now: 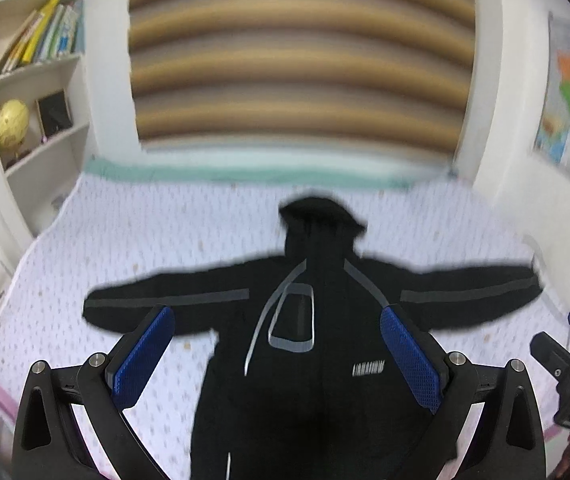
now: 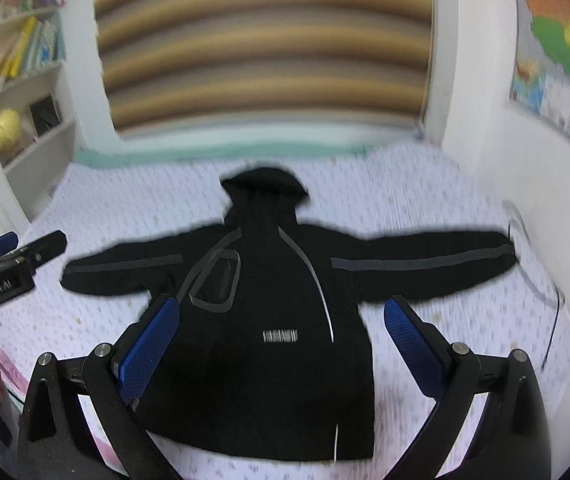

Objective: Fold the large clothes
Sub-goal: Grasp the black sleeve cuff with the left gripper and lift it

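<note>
Lying flat on the bed (image 2: 425,184) is a big black jacket (image 2: 269,320). Its front is facing up and both sleeves are spreading out wide to the sides. Its hood (image 2: 265,184) is pointing toward the far edge of the bed, and its bottom hem is lying near the near edge. Grey stripes are running along the sleeves and down the chest. One sleeve end is reaching close to the white wall by the bed's right edge.

The left tool (image 1: 277,356) is hanging over the lower part of the jacket, a bit above it and not touching it. Its two blue pads (image 1: 143,360) are standing wide apart and are holding nothing. Between them, the left side of the jacket's body is showing.

The right tool (image 2: 281,344) is also hanging over the jacket's lower part, wide open, with nothing in it. The jacket's body is filling the gap between its pads. In the right wrist view, the left tool (image 2: 17,252) is showing at the left edge, over the bed and near the end of the left sleeve.

A bookshelf (image 1: 41,92) is standing past the bed's far left corner, and a bright map (image 2: 561,52) is hanging on the wall at the right.
</note>
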Motion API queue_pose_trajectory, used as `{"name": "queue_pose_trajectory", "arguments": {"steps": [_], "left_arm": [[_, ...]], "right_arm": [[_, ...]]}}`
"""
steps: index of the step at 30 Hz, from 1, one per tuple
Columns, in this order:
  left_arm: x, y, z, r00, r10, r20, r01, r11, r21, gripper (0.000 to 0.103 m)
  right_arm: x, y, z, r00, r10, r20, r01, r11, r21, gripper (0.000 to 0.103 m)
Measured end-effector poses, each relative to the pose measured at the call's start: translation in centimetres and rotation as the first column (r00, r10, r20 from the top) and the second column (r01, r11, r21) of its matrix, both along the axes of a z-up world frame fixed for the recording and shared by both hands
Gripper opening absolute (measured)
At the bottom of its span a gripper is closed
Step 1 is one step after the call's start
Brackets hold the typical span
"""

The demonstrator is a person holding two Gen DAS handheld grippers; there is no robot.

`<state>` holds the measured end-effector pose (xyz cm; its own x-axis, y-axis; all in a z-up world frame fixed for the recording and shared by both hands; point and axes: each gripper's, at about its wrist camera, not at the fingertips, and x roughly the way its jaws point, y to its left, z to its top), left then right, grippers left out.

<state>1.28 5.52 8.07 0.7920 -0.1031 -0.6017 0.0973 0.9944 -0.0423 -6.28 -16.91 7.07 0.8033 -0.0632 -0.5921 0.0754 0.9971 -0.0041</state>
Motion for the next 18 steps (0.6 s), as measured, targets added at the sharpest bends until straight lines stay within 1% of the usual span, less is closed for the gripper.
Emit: {"name": "queue_pose_trajectory", "arguments": {"steps": [1,3,4,6,8,9,11,12,13,15,17,18], "left_arm": [[0.5,1.3,1.3,1.0,-0.004,0.023,0.005,1.0,-0.022,0.102],[1.7,3.9,3.0,0.999,-0.013,0.049,0.015,0.999,-0.047,0.102],[2.5,5.4,3.4,0.998,-0.014,0.066,0.018,0.998,-0.054,0.102],[4.3,8.9,3.4,0.996,0.009,0.092,-0.004,0.998,-0.055,0.102],[6.6,13.5,1.7,0.996,0.043,0.078,-0.037,0.997,-0.069,0.102],[8.1,16.4,0.2,0.996,0.066,0.061,-0.061,0.994,-0.09,0.102],[10.0,21.0,-3.0,0.993,0.115,0.038,-0.109,0.985,-0.135,0.102],[11.1,24.3,-5.5,0.987,0.158,0.023,-0.152,0.974,-0.17,0.102],[11.8,26.5,-7.4,0.982,0.191,0.011,-0.185,0.962,-0.2,0.102],[13.2,31.5,-12.1,0.963,0.265,-0.049,-0.268,0.919,-0.289,0.102],[14.2,35.7,-17.1,0.938,0.325,-0.119,-0.345,0.851,-0.396,0.102],[14.6,38.0,-19.9,0.924,0.354,-0.144,-0.379,0.806,-0.455,0.102]], "right_arm": [[0.1,0.2,1.4,0.999,0.011,0.031,-0.011,1.0,-0.008,0.102],[0.2,0.4,3.5,0.997,0.028,0.079,-0.026,1.0,-0.017,0.102],[0.2,0.5,4.6,0.993,0.028,0.114,-0.025,0.999,-0.027,0.102],[0.1,0.3,5.7,0.988,0.017,0.153,-0.01,0.999,-0.046,0.102],[0.4,0.0,5.5,0.986,0.006,0.165,0.004,0.998,-0.058,0.102],[0.7,-0.2,5.2,0.987,0.002,0.158,0.007,0.998,-0.055,0.102],[1.5,-0.7,3.0,0.992,-0.017,0.127,0.02,1.0,-0.022,0.102],[1.9,-0.9,1.8,0.994,-0.025,0.109,0.026,1.0,0.0,0.102],[2.2,-1.2,0.7,0.996,-0.032,0.088,0.03,0.999,0.02,0.102],[3.0,-2.0,-2.0,0.998,-0.046,0.035,0.044,0.997,0.062,0.102],[4.3,-2.3,-4.3,0.997,-0.071,-0.014,0.072,0.993,0.093,0.102],[4.9,-2.5,-5.3,0.996,-0.081,-0.033,0.084,0.991,0.102,0.102]]}}
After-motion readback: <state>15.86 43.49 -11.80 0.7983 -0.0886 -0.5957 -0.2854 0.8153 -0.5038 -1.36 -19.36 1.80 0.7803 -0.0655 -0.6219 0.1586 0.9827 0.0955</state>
